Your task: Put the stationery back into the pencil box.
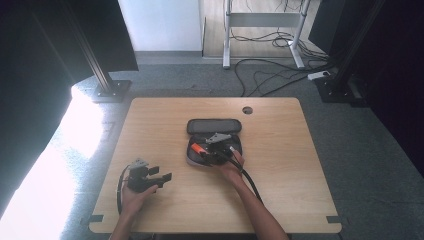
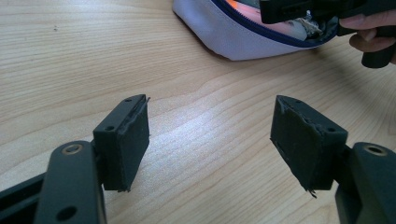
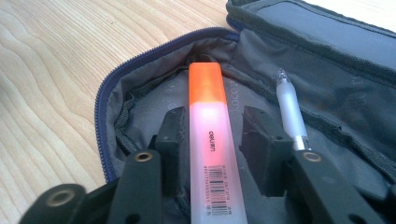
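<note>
An open grey pencil case point(image 1: 190, 158) with a blue zip lies at the middle of the wooden table point(image 1: 280, 150), its lid point(image 1: 214, 126) folded back. Inside the pencil case point(image 3: 140, 102) lies an orange highlighter point(image 3: 206, 88) beside a frosted white pen point(image 3: 289, 107). My right gripper point(image 3: 215, 116) reaches into the case with a jaw on either side of the highlighter; a gap shows at the right pad, so it stands open. From above, the right gripper point(image 1: 205, 152) sits over the case, next to the highlighter point(image 1: 197, 148). My left gripper point(image 1: 161, 174) rests open over bare wood at the front left, nothing between its pads point(image 2: 133, 140).
The case point(image 2: 233, 37) and the right hand point(image 2: 373, 28) show far off in the left gripper view. A round cable hole point(image 1: 247, 110) is at the table's back edge. Cables point(image 1: 270, 75) and a desk frame point(image 1: 227, 35) lie on the floor beyond.
</note>
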A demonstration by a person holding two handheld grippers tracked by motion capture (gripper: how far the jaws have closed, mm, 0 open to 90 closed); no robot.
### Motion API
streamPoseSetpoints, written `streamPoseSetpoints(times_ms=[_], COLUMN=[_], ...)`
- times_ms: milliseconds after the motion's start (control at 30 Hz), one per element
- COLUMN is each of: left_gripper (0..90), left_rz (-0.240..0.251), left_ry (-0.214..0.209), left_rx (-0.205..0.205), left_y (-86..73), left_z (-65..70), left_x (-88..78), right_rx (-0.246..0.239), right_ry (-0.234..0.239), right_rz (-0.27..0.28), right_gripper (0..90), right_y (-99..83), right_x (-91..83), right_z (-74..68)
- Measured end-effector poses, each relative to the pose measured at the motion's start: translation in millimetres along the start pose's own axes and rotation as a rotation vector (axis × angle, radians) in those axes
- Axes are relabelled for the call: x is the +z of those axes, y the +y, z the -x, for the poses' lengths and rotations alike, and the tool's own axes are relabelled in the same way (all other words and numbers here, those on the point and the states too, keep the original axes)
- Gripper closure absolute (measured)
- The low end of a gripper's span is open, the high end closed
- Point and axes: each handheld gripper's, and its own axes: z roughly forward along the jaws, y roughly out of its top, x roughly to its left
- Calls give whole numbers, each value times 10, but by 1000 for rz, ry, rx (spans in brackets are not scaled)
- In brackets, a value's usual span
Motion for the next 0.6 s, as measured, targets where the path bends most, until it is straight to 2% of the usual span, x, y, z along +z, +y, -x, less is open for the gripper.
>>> streamPoseSetpoints(times_ms=[433,600], left_gripper=[287,286], left_rz=[2,-4], left_ry=[-6,-7], left_rx=[-7,-9], left_y=[0,-10], left_z=[-8,-12], left_x=[2,4], right_rx=[68,71], right_ry=[27,49], right_rz=[46,73], right_gripper=[451,428], right_y=[17,31], right_x=[-104,-202], right_z=[17,9])
